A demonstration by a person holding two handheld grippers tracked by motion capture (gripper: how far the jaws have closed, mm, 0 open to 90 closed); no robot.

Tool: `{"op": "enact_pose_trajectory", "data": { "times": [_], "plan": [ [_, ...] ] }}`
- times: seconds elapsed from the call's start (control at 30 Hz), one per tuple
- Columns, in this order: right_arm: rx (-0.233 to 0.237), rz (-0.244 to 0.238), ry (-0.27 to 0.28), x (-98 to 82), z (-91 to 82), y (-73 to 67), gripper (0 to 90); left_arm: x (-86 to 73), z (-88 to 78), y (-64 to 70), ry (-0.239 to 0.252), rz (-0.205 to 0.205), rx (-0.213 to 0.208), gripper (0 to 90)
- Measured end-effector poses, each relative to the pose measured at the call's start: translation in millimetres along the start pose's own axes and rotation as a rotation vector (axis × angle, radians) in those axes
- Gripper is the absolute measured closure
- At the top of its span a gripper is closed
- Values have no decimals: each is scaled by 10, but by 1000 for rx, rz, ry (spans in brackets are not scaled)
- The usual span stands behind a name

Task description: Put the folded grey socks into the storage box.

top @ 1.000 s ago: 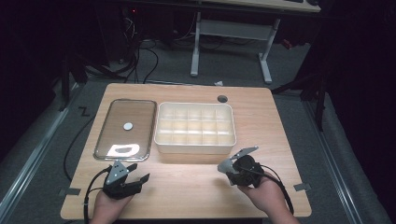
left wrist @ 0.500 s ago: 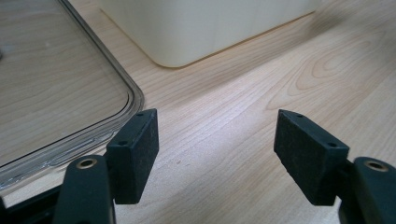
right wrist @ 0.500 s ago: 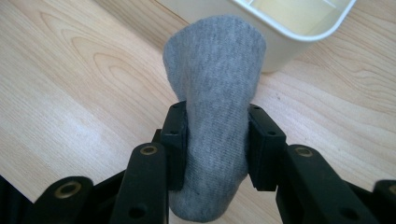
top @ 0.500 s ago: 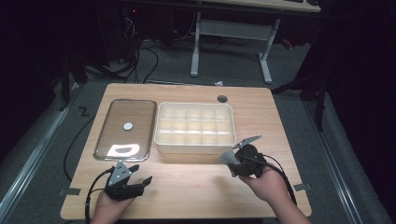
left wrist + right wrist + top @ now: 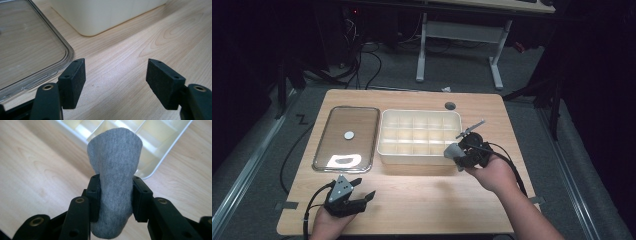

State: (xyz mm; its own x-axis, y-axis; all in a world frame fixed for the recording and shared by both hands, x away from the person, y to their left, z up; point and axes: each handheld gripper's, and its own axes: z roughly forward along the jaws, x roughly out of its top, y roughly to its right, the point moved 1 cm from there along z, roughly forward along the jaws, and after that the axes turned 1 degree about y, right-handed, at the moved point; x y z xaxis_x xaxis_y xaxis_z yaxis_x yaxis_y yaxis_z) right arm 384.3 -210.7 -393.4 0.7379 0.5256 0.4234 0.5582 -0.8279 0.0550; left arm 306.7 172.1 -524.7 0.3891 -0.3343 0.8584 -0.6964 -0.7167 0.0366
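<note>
high view: my right gripper [image 5: 458, 151] sits at the divided tray's [image 5: 388, 150] near right corner. left gripper [image 5: 362, 190] low on the table [image 5: 432, 200]. left gripper view: jaws spread wide over bare wood (clear lid [image 5: 30, 50] beside). right gripper view: jaws clamped on a grey cloth [image 5: 115, 177], its top over the tray's corner.

Light wooden table [image 5: 422, 200], cream compartmented tray [image 5: 419, 133] placed at its middle, clear flat lid [image 5: 347, 138] laid just left of the tray, dark round hole [image 5: 450, 105] seen behind the tray
</note>
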Motion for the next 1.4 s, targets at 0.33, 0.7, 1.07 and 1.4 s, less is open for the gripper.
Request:
{"op": "enact_pose_trajectory", "data": {
  "times": [0.33, 0.7, 1.07, 1.4],
  "plan": [
    [-37, 20, -63, 310, 274, 203, 653, 2, 10, 5, -2, 9, -3, 329],
    [-135, 38, -181, 480, 627, 304, 672, 0, 15, -2, -5, 14, -4, 332],
    [-108, -13, -290, 518, 827, 295, 693, -13, 15, 0, -15, 19, -9, 346],
    [-38, 17, -325, 514, 908, 352, 699, -16, 30, 7, -18, 21, -11, 345]
  ]
}}
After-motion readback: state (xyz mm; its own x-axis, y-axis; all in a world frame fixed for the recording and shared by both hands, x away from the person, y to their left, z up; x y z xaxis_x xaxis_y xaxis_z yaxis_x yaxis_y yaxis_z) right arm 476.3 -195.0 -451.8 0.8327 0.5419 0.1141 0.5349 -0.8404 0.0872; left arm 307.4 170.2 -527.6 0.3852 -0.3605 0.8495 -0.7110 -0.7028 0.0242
